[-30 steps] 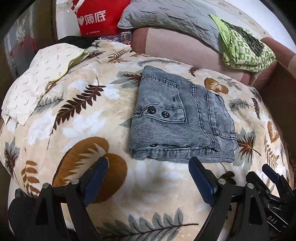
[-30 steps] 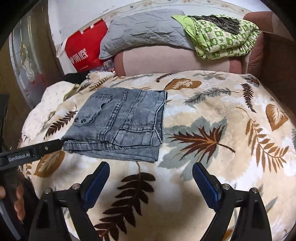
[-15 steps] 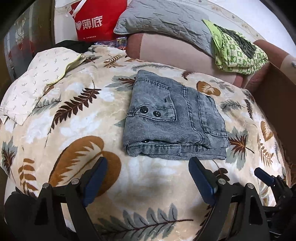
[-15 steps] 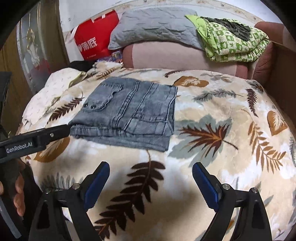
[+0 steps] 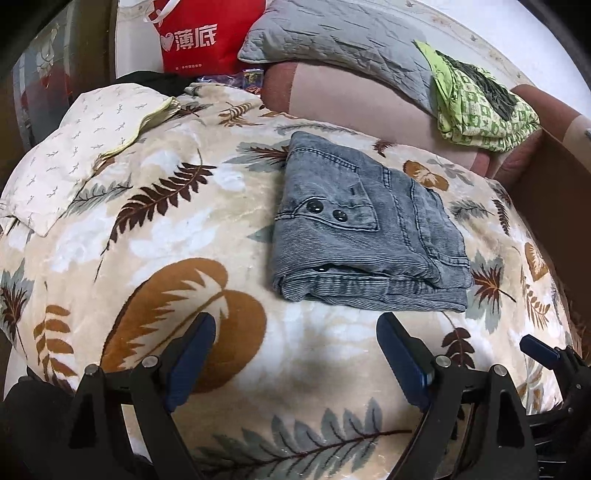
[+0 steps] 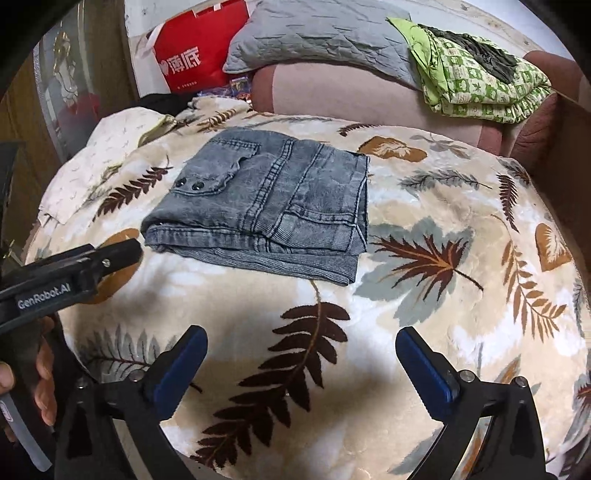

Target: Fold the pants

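The grey denim pants [image 5: 365, 229] lie folded into a compact rectangle on the leaf-patterned blanket [image 5: 177, 240], pocket with two dark snaps facing up. My left gripper [image 5: 295, 332] hovers open just in front of the fold's near edge, nothing between its blue pads. In the right wrist view the same pants [image 6: 266, 206] sit ahead and left of my right gripper [image 6: 301, 343], whose jaws are opening wide over bare blanket [image 6: 443, 295] with nothing between them. The left gripper's arm [image 6: 74, 273] pokes in from the left, held by a hand [image 6: 40, 384].
A red bag [image 5: 207, 33], a grey pillow [image 5: 332, 33] and a folded green patterned cloth [image 5: 476, 99] rest along the pink headrest [image 5: 351, 96] behind. A cream cloth [image 5: 81, 144] lies at the blanket's far left. A brown panel [image 5: 554, 192] borders the right.
Both grippers have drawn back a little from the folded pants, which lie still. The right gripper's jaws stand slightly wider than before.
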`<state>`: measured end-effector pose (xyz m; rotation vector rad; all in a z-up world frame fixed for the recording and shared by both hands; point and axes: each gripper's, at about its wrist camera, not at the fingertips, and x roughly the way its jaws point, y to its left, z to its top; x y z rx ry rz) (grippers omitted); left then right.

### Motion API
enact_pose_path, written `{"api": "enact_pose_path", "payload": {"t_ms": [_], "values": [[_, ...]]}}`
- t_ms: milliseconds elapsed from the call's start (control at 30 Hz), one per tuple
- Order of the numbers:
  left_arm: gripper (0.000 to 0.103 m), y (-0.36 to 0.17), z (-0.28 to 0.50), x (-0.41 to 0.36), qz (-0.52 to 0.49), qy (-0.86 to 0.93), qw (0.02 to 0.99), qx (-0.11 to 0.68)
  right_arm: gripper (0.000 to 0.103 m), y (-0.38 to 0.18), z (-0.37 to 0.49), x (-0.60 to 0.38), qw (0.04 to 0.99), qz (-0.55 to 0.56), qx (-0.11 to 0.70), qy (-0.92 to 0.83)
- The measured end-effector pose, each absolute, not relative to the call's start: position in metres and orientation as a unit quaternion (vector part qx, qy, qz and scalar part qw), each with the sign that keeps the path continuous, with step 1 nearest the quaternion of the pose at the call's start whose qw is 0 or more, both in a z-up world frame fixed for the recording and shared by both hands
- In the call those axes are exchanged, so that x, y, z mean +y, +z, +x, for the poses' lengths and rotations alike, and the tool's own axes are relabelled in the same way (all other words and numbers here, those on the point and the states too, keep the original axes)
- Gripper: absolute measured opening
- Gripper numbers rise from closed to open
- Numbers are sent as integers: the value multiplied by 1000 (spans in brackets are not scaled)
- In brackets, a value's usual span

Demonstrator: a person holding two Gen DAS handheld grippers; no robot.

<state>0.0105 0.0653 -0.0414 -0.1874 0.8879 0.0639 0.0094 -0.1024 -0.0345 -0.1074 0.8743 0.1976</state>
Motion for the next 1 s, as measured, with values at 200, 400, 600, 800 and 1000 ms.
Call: {"api": "enact_pose_path", "payload": {"t_ms": [200, 400, 600, 800, 1000], "values": [[89, -44, 12, 59, -71, 38, 898, 432, 103, -37, 12, -108, 904, -53, 416, 85], [89, -43, 12, 48, -51, 44, 899, 433, 103, -36, 16, -123, 913, -43, 397, 81], [89, -41, 13, 38, -37, 50, 899, 434, 103, -40, 17, -134, 920, -24, 383, 85], [89, -40, 13, 27, -28, 44, 898, 437, 103, -38, 16, -142, 923, -7, 375, 87], [89, -32, 11, 21, -25, 34, 899, 436, 103, -34, 13, -142, 925, -12, 371, 86]]}}
